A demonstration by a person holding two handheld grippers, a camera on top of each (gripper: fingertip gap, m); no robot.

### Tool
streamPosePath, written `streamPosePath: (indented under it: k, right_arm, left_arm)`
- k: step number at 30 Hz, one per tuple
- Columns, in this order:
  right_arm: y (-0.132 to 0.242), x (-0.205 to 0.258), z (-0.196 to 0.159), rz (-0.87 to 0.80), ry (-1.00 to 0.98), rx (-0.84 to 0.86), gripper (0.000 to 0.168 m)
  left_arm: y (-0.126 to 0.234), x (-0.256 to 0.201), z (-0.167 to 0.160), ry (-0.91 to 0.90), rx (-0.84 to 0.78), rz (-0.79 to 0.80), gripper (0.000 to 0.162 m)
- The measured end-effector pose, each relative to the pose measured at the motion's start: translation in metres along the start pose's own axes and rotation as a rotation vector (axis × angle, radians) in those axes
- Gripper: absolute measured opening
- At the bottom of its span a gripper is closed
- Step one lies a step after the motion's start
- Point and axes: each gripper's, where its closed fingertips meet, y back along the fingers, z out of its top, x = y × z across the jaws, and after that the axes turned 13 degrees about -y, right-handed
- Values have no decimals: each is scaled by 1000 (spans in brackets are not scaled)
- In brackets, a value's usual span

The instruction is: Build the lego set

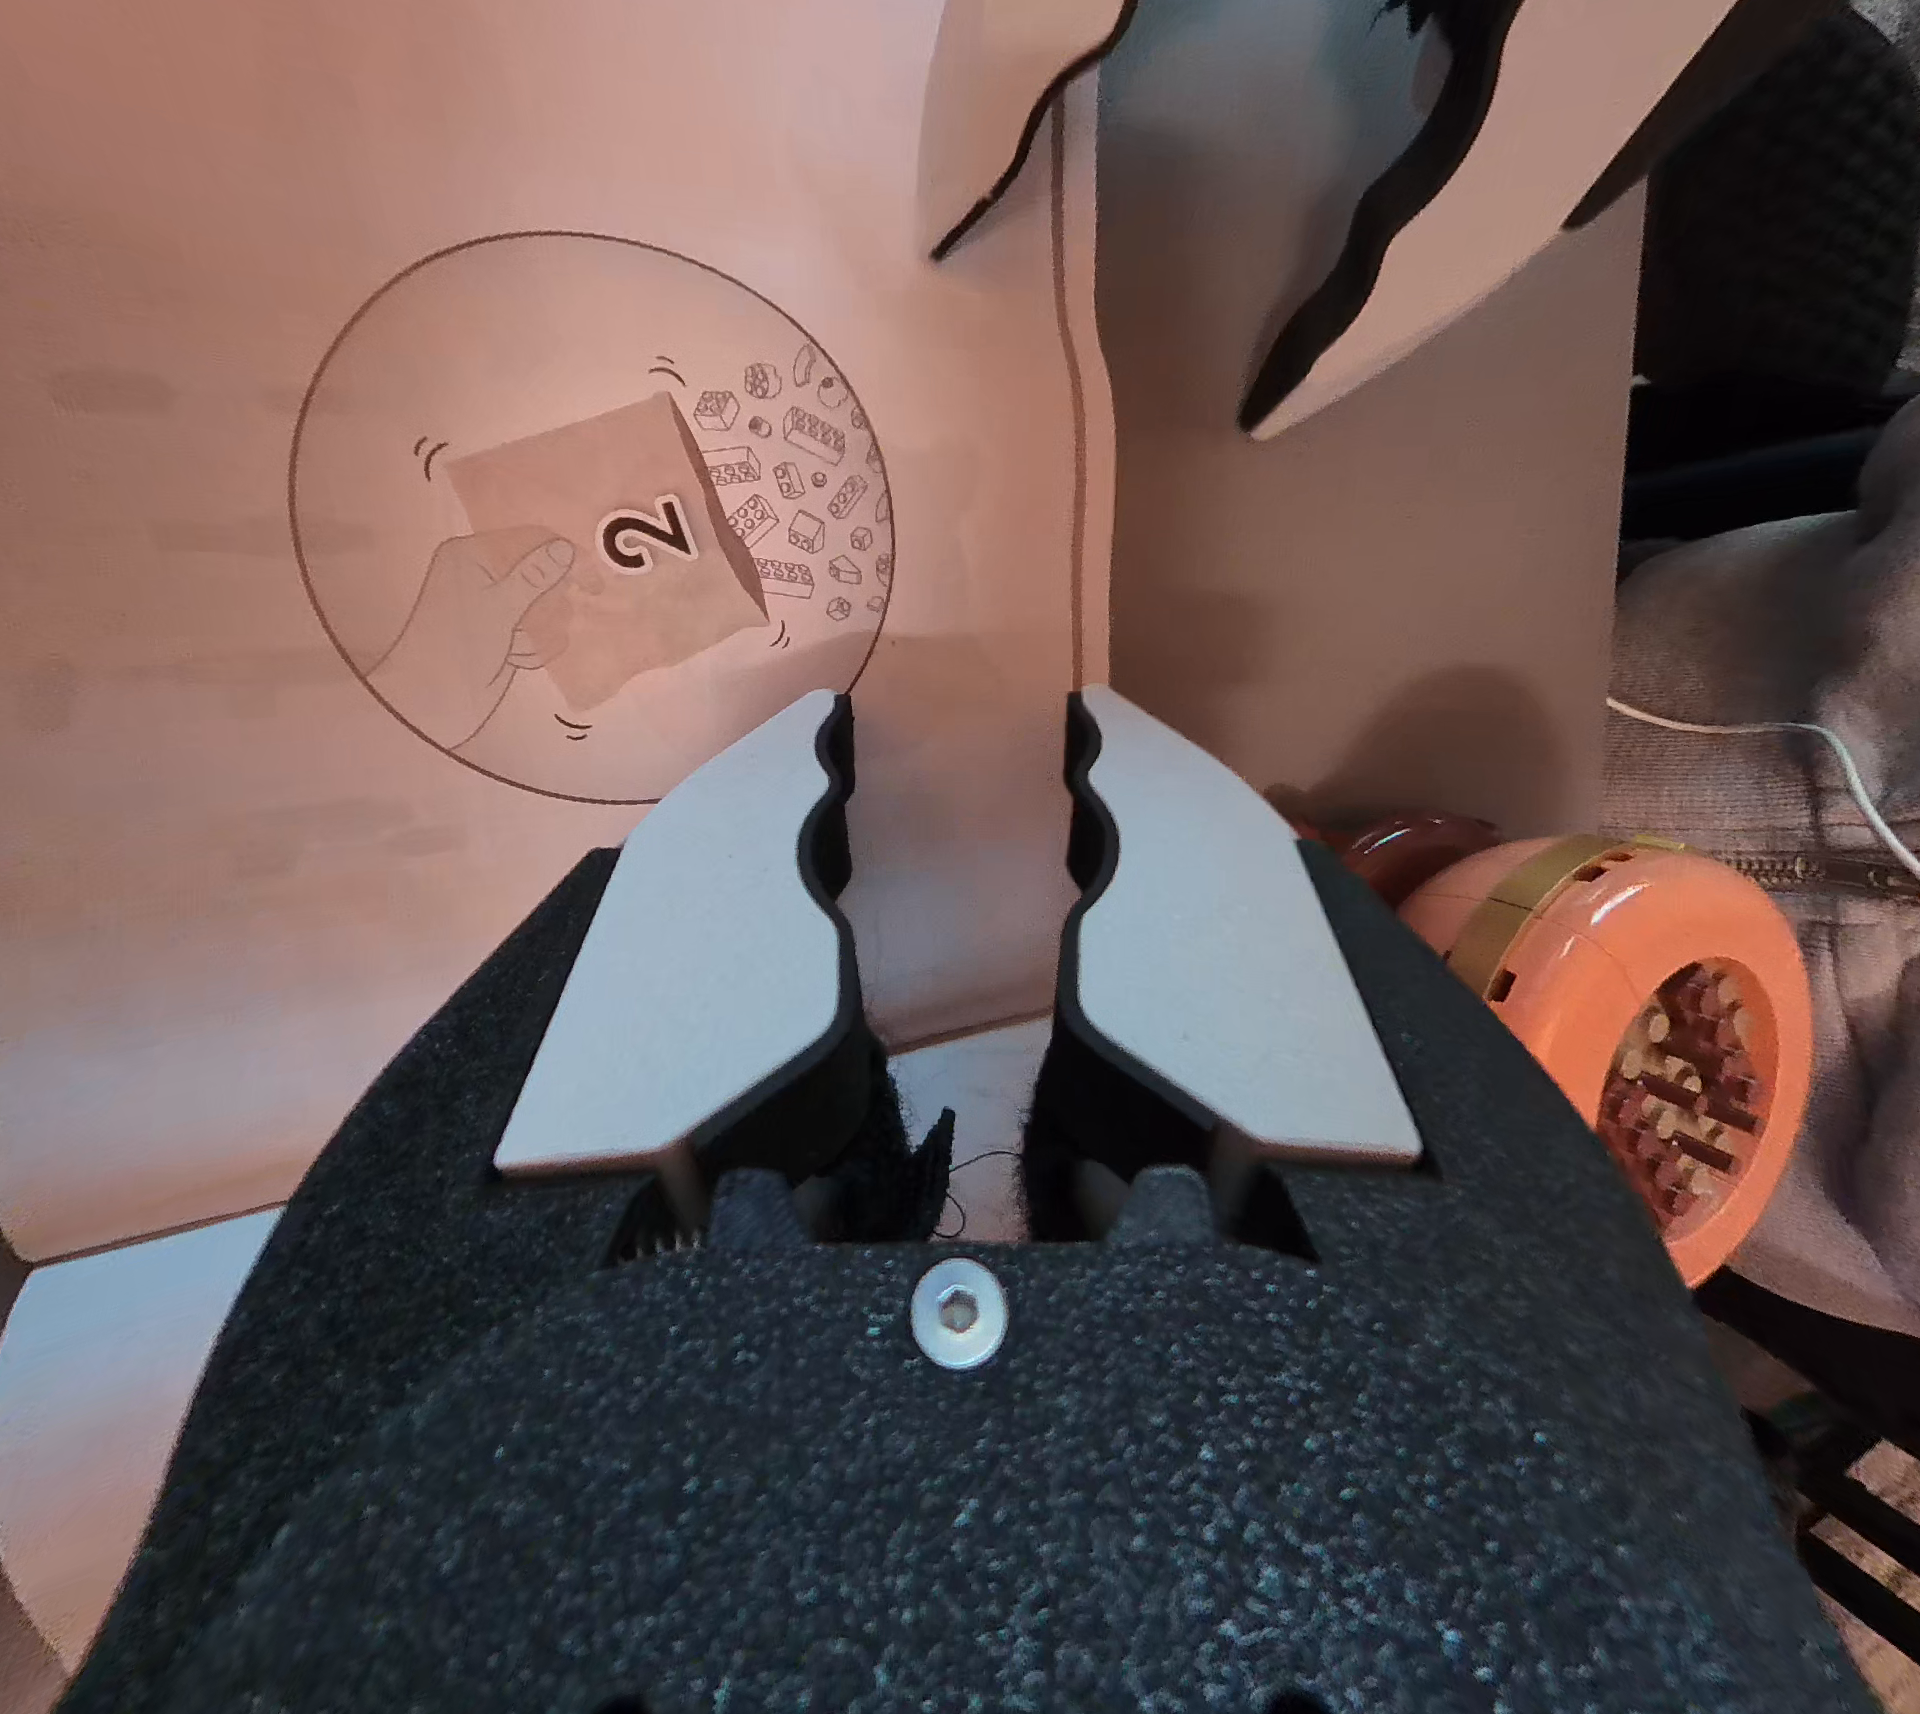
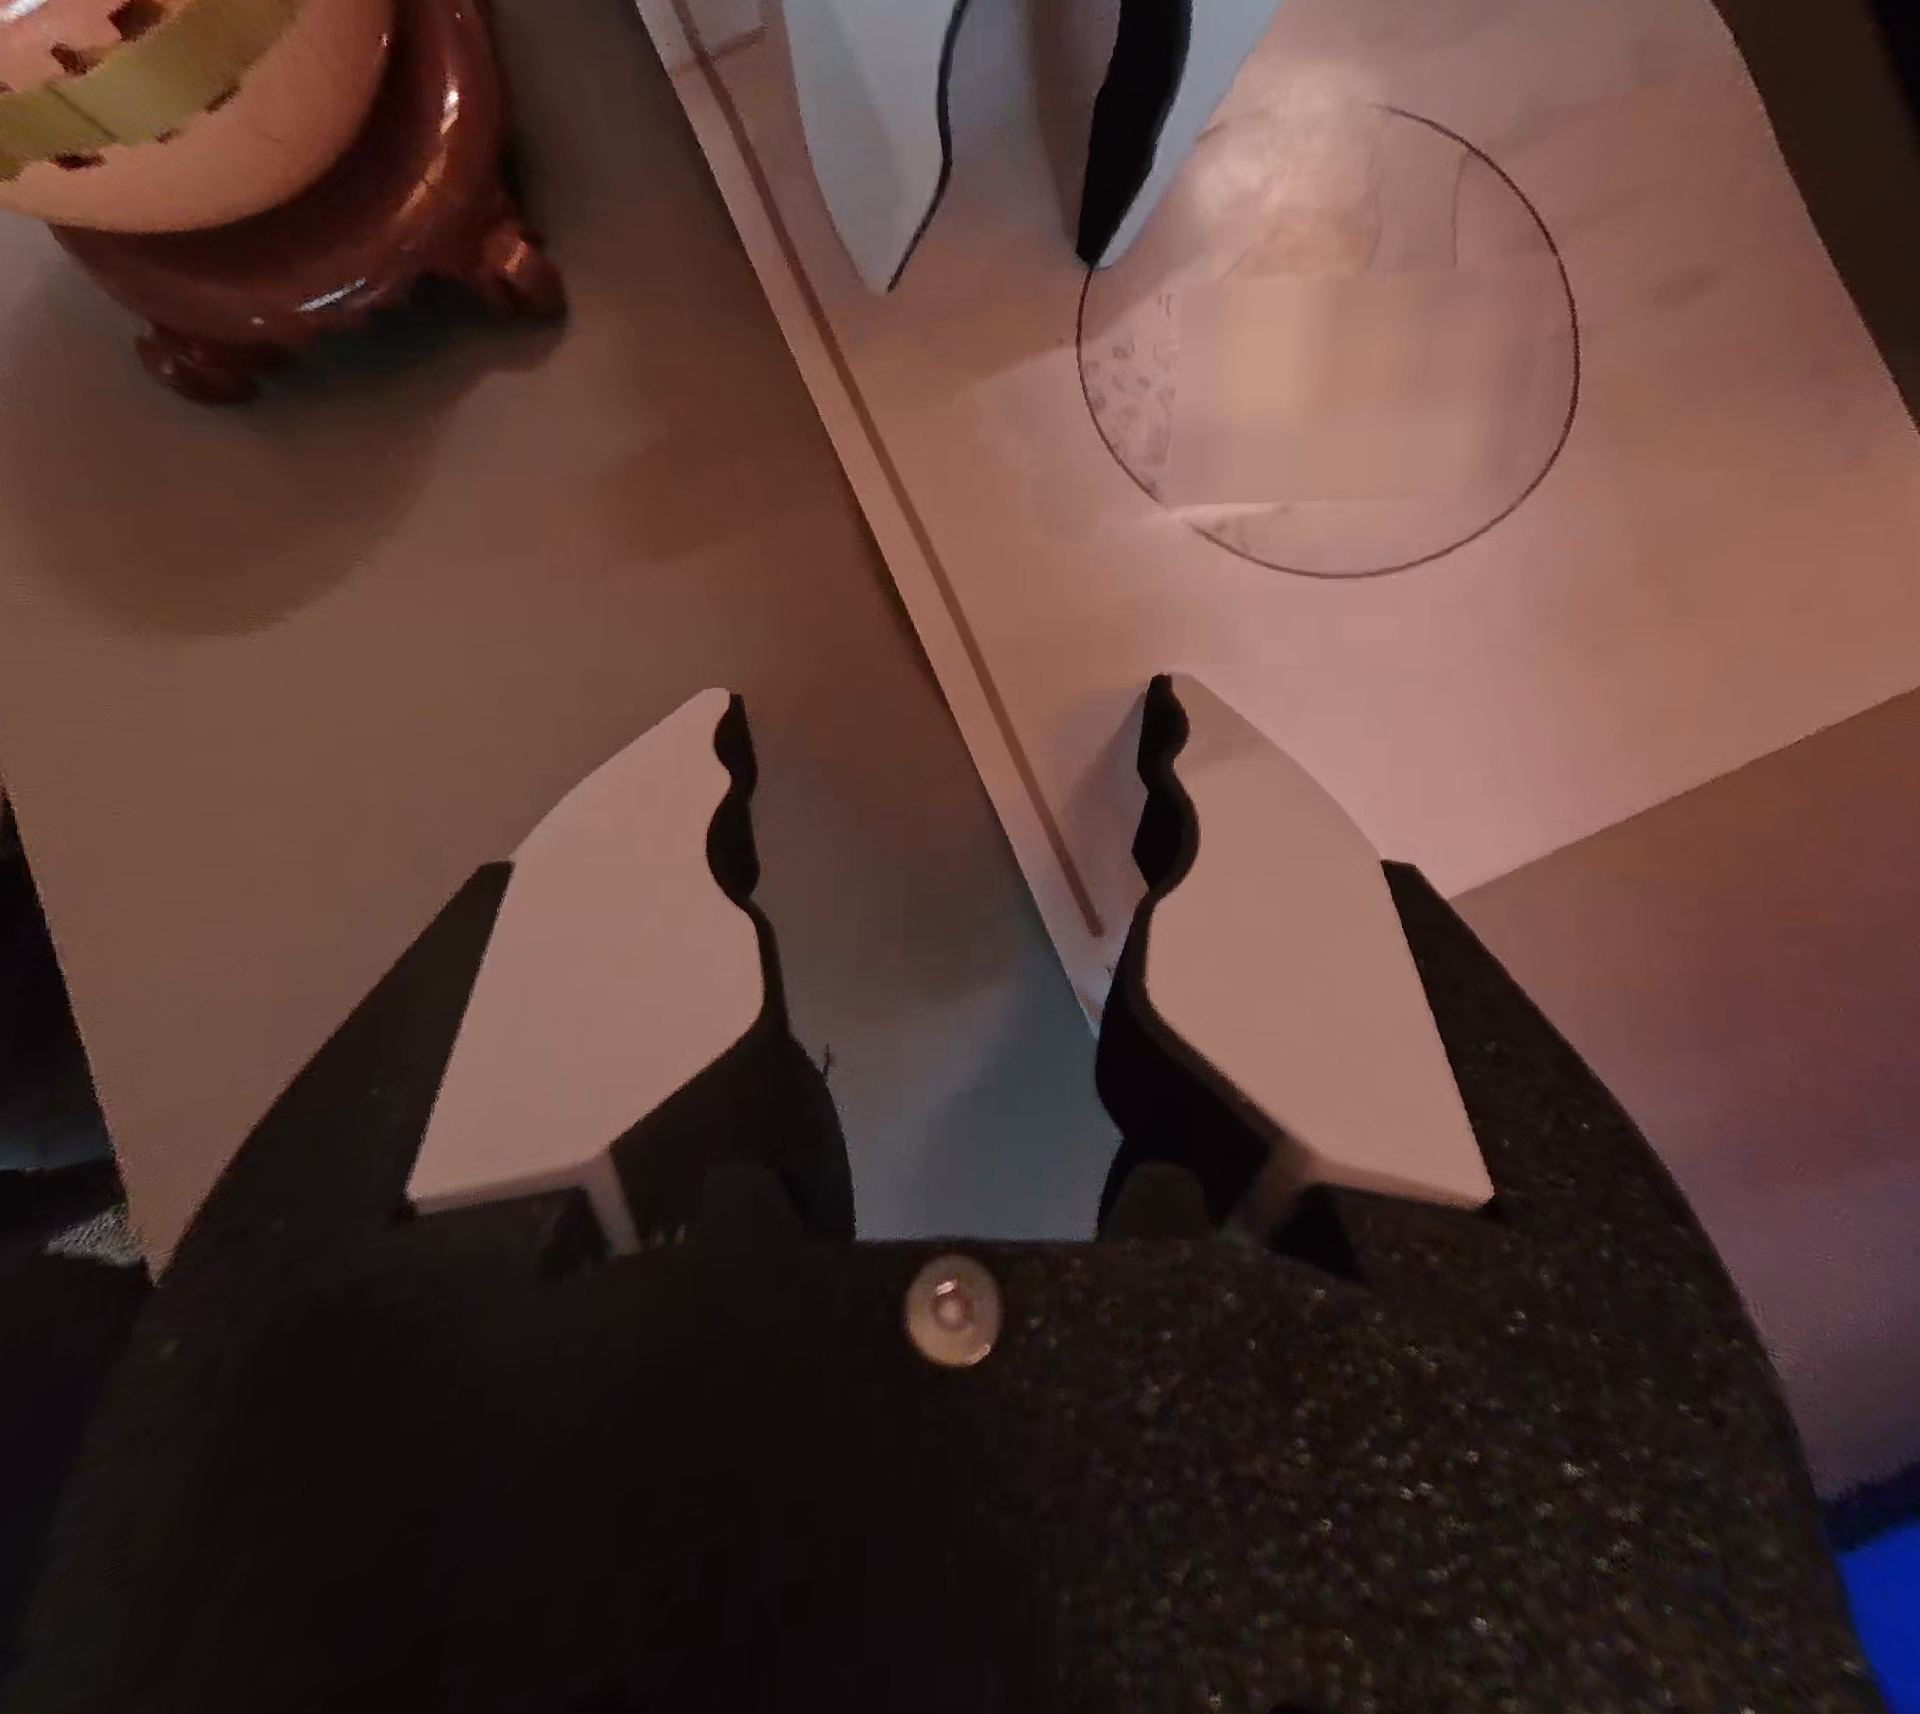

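Observation:
An instruction booklet point(image 1: 520, 106) lies open on pink pages, with a round drawing point(image 1: 592, 521) of a bag and bricks. My left gripper point(image 1: 961, 708) is open and empty over the booklet's lower edge, beside the spine. My right gripper point(image 2: 945, 693) is open and empty, and its jaws straddle the booklet's spine point(image 2: 935, 584). It also shows in the left wrist view point(image 1: 1091, 339), above the right-hand page. The left gripper shows at the top of the right wrist view point(image 2: 992, 267). A part-built peach Lego model point(image 2: 187, 54) with a gold band stands on a glossy brown base point(image 2: 343, 282).
The model also shows at the right of the left wrist view point(image 1: 1621, 1020), its open top filled with brown and tan pieces. A grey garment point(image 1: 1766, 729) with a zip and a white cord is behind it. A white table point(image 1: 62, 1352) shows below the booklet. The left gripper's tips are roughly 7 centimeters from the right gripper's.

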Motion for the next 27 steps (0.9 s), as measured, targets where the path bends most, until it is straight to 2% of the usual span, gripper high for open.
streamPosePath:
  k: [4,8,11,16,19,21,24,27]
  right_arm:
    - [-13,13,15,27,20,-51,69]
    - [-10,18,12,75,24,-8,68]
    - [-14,20,15,49,75,-2,66]
    - [-19,15,25,53,16,-34,45]
    - [-18,14,26,80,-28,-34,44]
    - [-18,14,26,72,-32,-30,42]
    - [-19,14,27,72,-43,-47,42]
    - [-19,14,27,71,-51,-45,44]
  left_arm:
    - [-2,-2,2,-18,-7,-5,39]
    - [-3,-2,1,-38,3,4,39]
    - [-3,-2,1,-56,15,-4,40]
    - [3,-14,10,-176,53,28,39]
    - [8,-25,16,-235,83,57,62]
    - [2,-23,14,-264,118,103,67]
    - [-3,-8,12,-297,158,235,53]
    - [-1,-8,12,-341,175,271,41]
